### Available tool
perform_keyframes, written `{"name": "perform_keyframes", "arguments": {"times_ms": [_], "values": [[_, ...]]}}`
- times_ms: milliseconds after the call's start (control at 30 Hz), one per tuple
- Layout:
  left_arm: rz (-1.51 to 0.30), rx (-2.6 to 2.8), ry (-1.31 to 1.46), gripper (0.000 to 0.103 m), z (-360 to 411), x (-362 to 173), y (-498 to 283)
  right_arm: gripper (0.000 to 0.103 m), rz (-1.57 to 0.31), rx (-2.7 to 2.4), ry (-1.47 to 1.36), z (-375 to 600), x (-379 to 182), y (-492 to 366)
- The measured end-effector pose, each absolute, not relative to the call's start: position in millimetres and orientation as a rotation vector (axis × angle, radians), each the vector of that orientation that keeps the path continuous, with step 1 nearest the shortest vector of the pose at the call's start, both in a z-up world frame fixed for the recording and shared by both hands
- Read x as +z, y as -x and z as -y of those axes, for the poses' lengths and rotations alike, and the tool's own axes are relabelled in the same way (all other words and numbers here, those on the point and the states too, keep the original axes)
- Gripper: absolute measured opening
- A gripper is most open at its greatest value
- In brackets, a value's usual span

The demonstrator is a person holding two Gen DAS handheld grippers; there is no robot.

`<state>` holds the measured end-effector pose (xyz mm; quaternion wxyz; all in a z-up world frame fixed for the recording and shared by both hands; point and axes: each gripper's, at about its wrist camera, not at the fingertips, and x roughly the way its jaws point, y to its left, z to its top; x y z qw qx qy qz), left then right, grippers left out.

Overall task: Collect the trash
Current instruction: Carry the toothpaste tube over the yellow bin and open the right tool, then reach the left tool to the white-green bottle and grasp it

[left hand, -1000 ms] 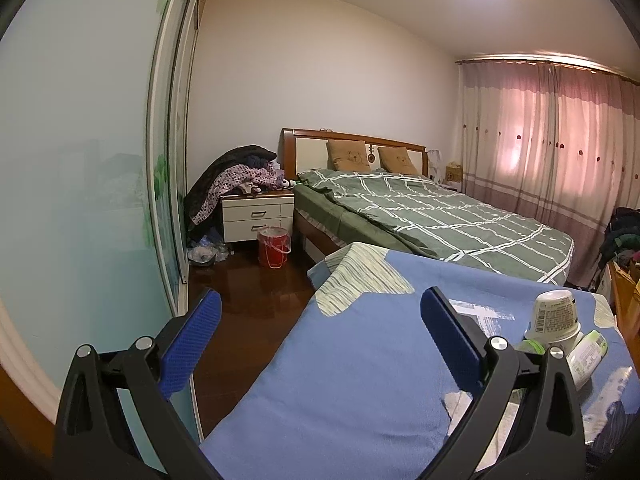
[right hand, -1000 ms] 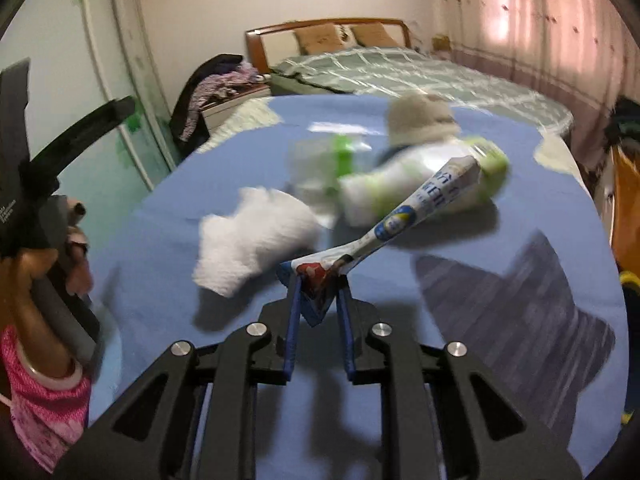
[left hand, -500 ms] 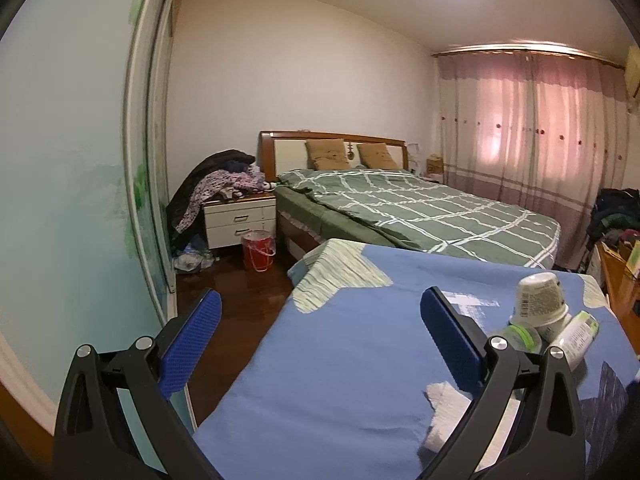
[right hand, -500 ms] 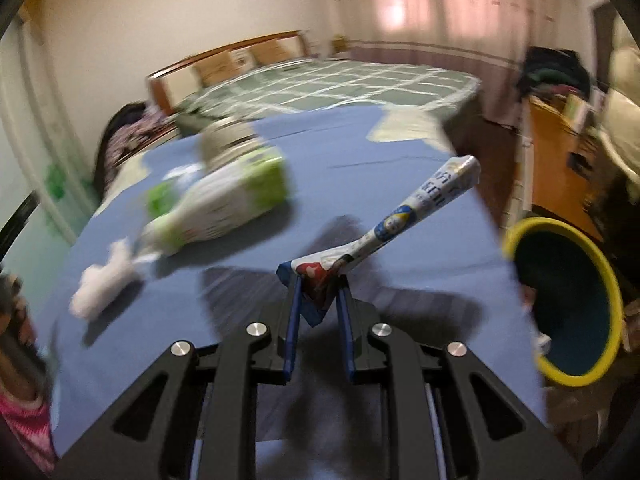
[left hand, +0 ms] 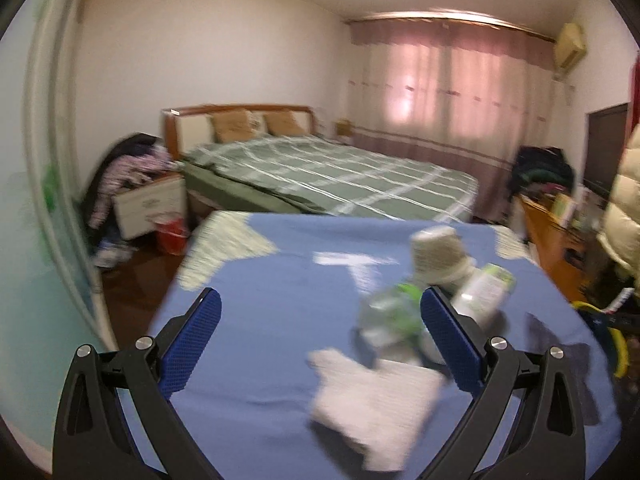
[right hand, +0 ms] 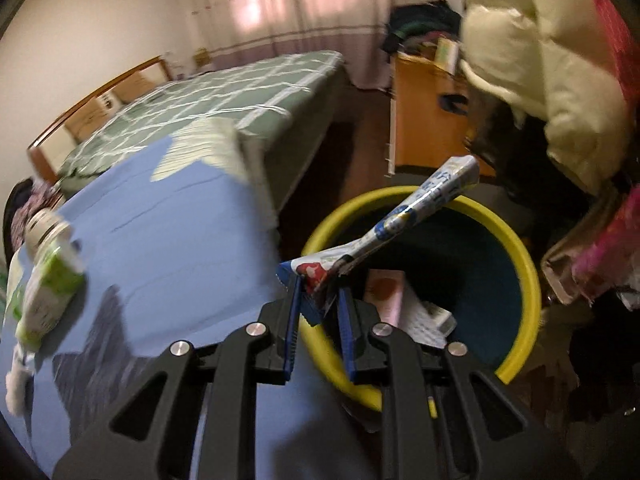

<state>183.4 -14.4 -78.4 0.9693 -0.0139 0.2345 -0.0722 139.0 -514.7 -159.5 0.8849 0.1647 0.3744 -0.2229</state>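
Over the yellow-rimmed bin, at about 3 o'clock from the blue-covered table in the right wrist view, our right gripper has its blue pads pinched tight on the lower end of a crumpled printed wrapper. The wrapper slants up toward 1 o'clock, and its far tip crosses above the bin's far rim. Inside the dark bin we see a pink-and-white packet and a pale carton lying on the bottom. At 9 o'clock in that view a green-and-white bottle lies on the blue cover, with a paper cup just beyond it. In the left wrist view our left gripper holds its fingers spread wide with nothing between them, above the blue cover. A white crumpled tissue lies between the fingers, toward the right one at 5 o'clock. Just beyond the tissue, toward 1 o'clock, sits a blurred cluster: a clear plastic bottle with a green label, the green-and-white bottle and the upturned paper cup, close together, though we cannot tell whether they touch. The green checked bed lies behind the table at 12 o'clock, and a red bucket stands on the floor at 10 o'clock.
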Motion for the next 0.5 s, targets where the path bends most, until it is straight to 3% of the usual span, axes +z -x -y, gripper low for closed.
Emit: {"name": "perform_keyframes", "arguments": {"times_ms": [267, 400, 500], "values": [[-0.573, -0.320, -0.020, 0.098, 73.4, -84.8, -196.8, 0.019, -0.827, -0.447, -0.460, 562.3, -177.3, -147.3], [-0.602, -0.345, -0.040, 0.098, 90.6, -91.4, -204.2, 0.043, -0.829, -0.472, -0.465, 563.4, -177.3, -148.6], [-0.628, -0.359, -0.042, 0.098, 97.3, -96.6, -211.2, 0.045, -0.785, -0.504, -0.437, 556.5, -168.8, -141.1]]}}
